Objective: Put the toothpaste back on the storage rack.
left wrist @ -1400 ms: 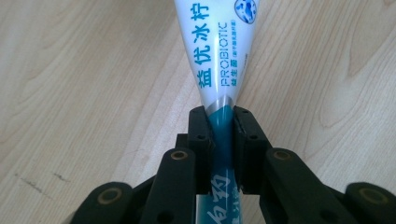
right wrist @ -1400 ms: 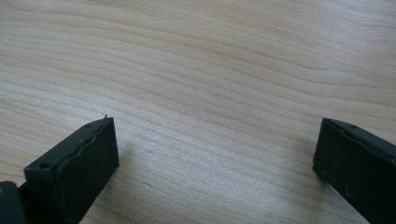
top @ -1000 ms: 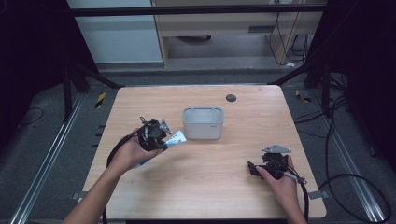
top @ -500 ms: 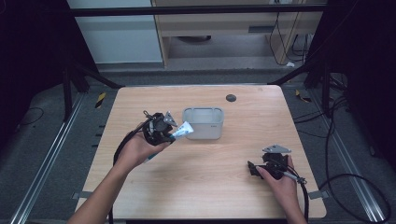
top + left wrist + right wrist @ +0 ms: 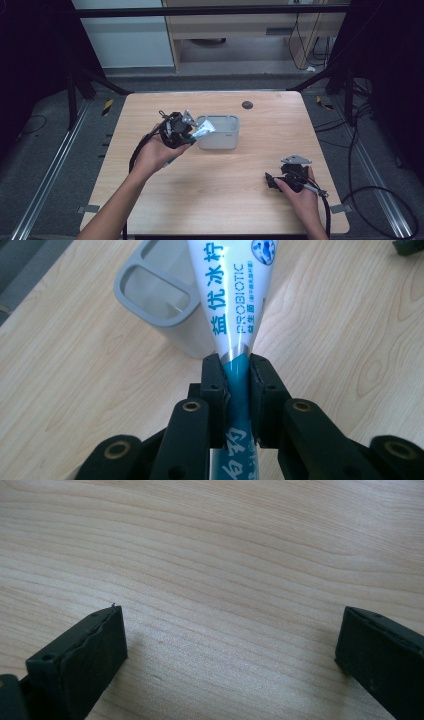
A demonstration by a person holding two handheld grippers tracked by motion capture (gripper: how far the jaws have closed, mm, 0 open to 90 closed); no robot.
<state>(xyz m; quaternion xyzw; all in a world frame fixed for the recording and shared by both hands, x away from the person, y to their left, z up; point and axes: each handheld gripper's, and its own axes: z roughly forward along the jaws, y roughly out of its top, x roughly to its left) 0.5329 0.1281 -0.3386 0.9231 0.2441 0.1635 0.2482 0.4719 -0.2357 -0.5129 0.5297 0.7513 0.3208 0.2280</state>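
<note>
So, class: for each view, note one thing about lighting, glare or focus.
High view: dark surroundings, evenly lit table. Left gripper view: a glare streak on the toothpaste tube, lettering sharp. Right gripper view: wood grain crisp, soft shadow beside the hand-held gripper jaw.

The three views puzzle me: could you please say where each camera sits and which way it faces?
High view: above the person's side, facing forward and down on the light wooden table; both forearms show.
Left gripper view: on the left gripper, facing the white-and-teal toothpaste tube and grey plastic holder, both shared with the high view.
Right gripper view: on the right gripper, facing tabletop.
</note>
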